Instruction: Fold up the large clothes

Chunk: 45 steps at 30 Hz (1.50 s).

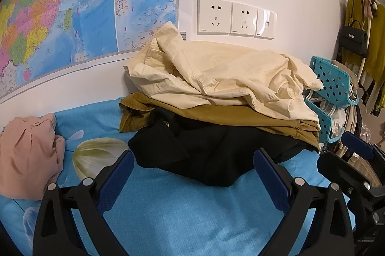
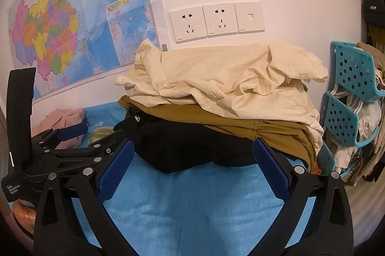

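Both grippers are hanging spread wide and gripping nothing over the blue bedsheet [image 1: 168, 215], the left gripper [image 1: 192, 162] and the right gripper [image 2: 192, 155] sitting side by side and facing the same heap of clothes. The pile is lying against the white wall under the sockets [image 2: 214, 21]: a cream shirt [image 1: 216, 78] is resting on top, a mustard garment [image 1: 240, 116] is sitting beneath it, and a black garment [image 1: 207, 150] is spilling out at the bottom, its front edge lying just ahead of and between each gripper's fingertips. A pink garment [image 1: 26, 155] is lying apart to the left, near the map [image 1: 60, 15]. The step in hand looks like picking one piece to fold. Doing it well probably means taking the cream shirt off the top first, each gripper pinching a separate edge of a single layer, then lifting it clear so the lower clothes are not dragging along towards the teal basket [image 2: 349, 78].
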Tool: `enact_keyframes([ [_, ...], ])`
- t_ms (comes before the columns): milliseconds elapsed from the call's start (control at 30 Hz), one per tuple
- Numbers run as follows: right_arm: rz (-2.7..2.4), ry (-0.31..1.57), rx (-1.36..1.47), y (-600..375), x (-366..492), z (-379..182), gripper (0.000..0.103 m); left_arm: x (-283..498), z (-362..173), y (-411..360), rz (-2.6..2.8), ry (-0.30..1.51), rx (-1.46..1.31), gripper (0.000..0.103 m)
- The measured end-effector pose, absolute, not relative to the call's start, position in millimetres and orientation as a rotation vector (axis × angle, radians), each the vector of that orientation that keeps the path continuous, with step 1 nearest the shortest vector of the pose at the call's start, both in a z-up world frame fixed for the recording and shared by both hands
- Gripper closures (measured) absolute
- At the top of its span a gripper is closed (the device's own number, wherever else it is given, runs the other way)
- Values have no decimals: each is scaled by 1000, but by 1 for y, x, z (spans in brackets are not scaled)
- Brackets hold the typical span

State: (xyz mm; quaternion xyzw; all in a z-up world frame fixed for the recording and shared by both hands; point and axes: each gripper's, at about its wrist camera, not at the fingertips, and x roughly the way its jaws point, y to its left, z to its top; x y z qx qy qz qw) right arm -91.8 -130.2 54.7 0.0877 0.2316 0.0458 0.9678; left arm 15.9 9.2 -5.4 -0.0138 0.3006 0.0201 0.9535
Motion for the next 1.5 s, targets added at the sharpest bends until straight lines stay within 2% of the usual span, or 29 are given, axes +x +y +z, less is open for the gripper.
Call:
enact_keyframes([
  [467,115,464,127,-126,-71,60,6,36,-7,25,50,648,-70,7],
  [1000,262,630,-158,-74,110,53,7,105,-35,106,174,734,-141,7],
  [1033,274,650,-169,-72,116,50,10,107,-36,108,179,735,-141,7],
  [1133,316,671,-201,-73,123,44,36,112,-39,112,179,741,-141,7],
  [1200,367,655,-211,-76,112,50,72,115,-40,114,173,740,-139,7],
  [1300,418,610,-230,-84,85,68,94,119,-39,116,161,734,-134,7],
  [1500,408,515,-139,-127,58,105,94,125,-36,117,115,697,-140,7],
])
